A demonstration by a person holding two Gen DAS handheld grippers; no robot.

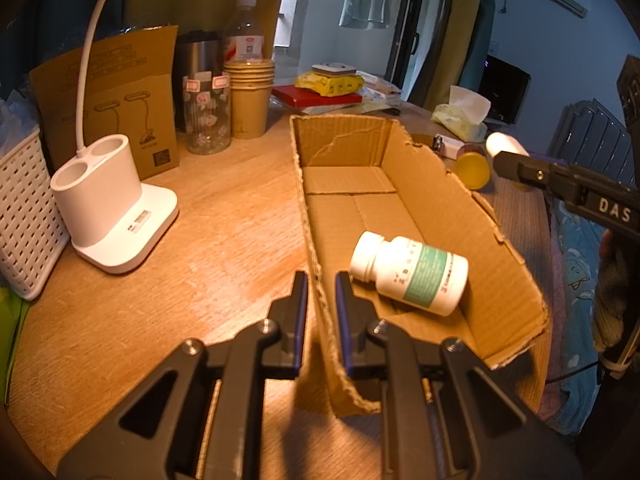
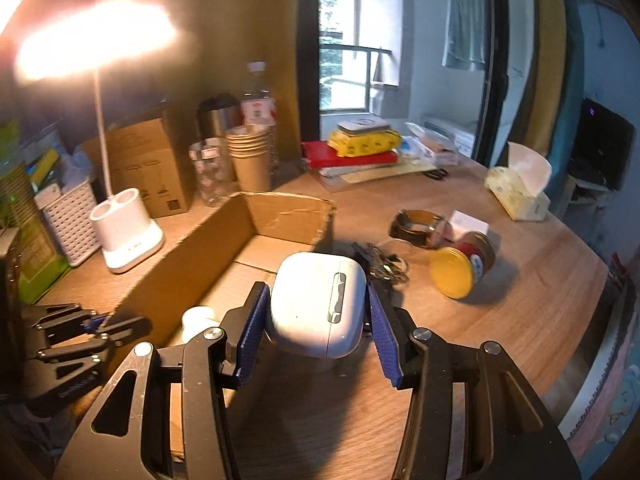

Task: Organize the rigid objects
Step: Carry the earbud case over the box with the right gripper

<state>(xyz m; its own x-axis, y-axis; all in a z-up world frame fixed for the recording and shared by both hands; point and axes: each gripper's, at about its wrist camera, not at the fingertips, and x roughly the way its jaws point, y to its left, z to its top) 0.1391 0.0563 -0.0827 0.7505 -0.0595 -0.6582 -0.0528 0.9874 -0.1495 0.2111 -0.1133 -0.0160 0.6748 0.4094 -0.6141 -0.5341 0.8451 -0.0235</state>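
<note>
The white earbud case (image 2: 318, 306) sits between the blue pads of the right hand-held gripper (image 2: 316, 320), which is clenched on its two sides and holds it above the worktop (image 2: 500, 320), close to the right wall of the cardboard box (image 1: 400, 168). In the left wrist view only the rounded white end of the case (image 1: 506, 144) shows past the tip of this hand-held gripper, beyond the right wall of the box.

Inside the box a white pill bottle (image 1: 412, 272) with a green label lies on its side on the box floor, its cap pointing to the left wall. The left hand-held gripper (image 1: 322, 292) is clenched on this left wall of the box, with the torn cardboard edge between its pads.

On the worktop to the right of the box a jar with a yellow lid (image 2: 460, 272) lies on its side. Near it are a bunch of keys (image 2: 384, 264), a dark ring-shaped thing (image 2: 416, 222) and a small white box (image 2: 468, 224). A tissue box (image 2: 516, 192) stands further away.

Left of the cardboard box stands a white desk lamp (image 1: 108, 208), switched on, next to a white basket (image 1: 24, 216). Behind are a stack of paper cups (image 1: 250, 96), a glass jar with flowers (image 1: 208, 112) and a water bottle (image 1: 244, 28).
</note>
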